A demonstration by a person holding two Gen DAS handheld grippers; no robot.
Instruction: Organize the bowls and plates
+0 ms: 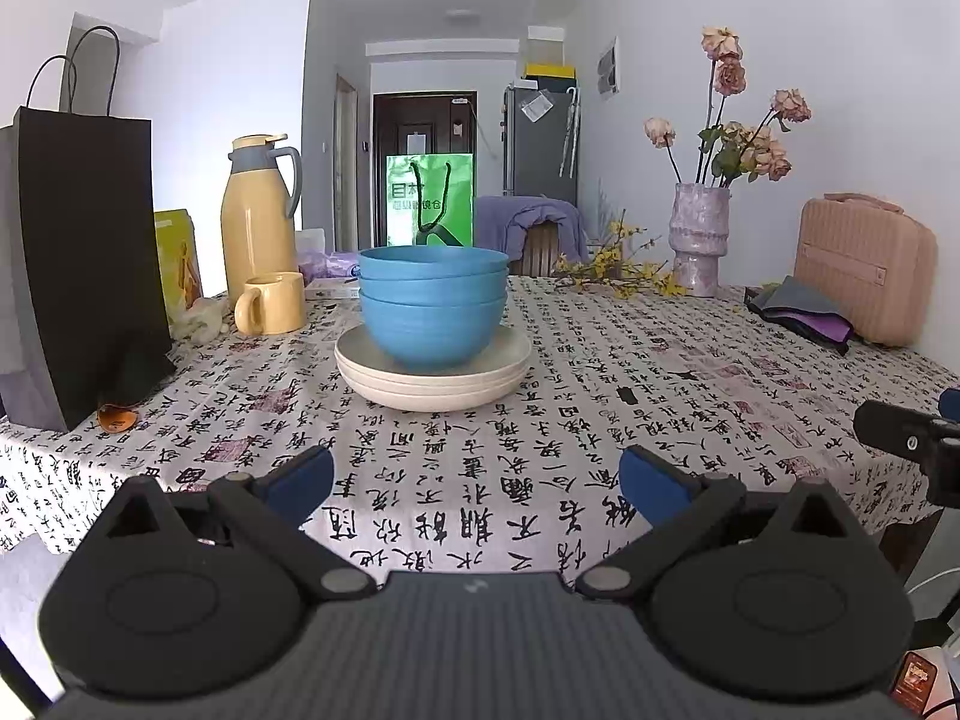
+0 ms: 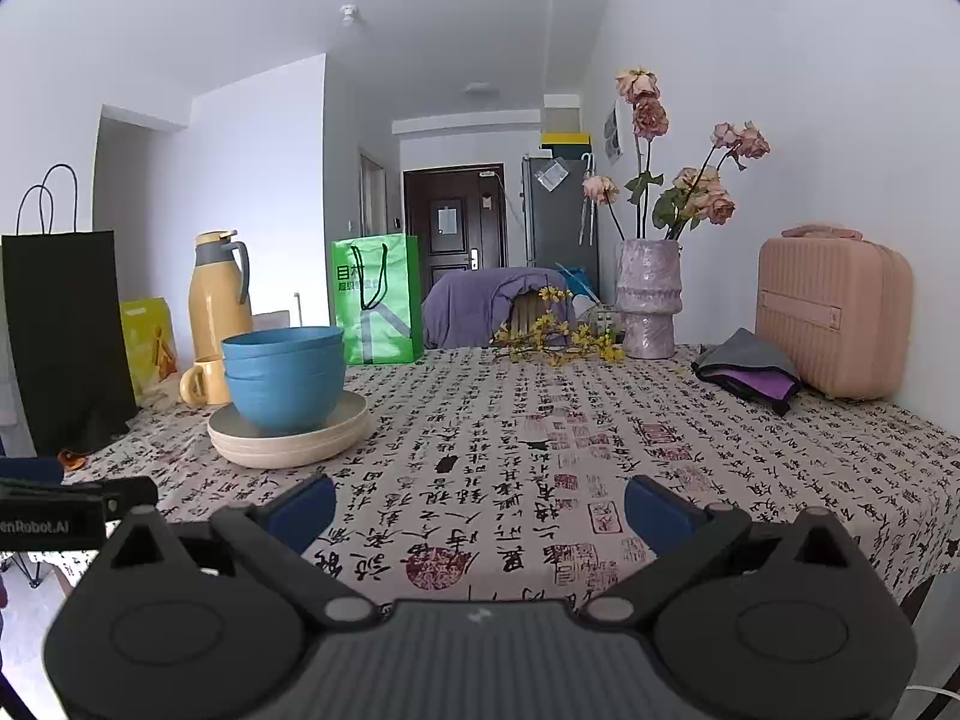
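While nested three deep, sat as blue bowls (image 1: pixel 433 306) on a stack of cream plates (image 1: pixel 432 381) mid-table on the calligraphy tablecloth (image 1: pixel 540 456), likely gathered to save room. Looked close to finished. Flanked on one side by a yellow mug (image 1: pixel 270 303), thermos (image 1: pixel 258 210) and black paper bag (image 1: pixel 78 252). Hung back near the table edge, well apart from the stack: left gripper (image 1: pixel 477 480) and right gripper (image 2: pixel 480 510), jaws spread wide, holding nothing.
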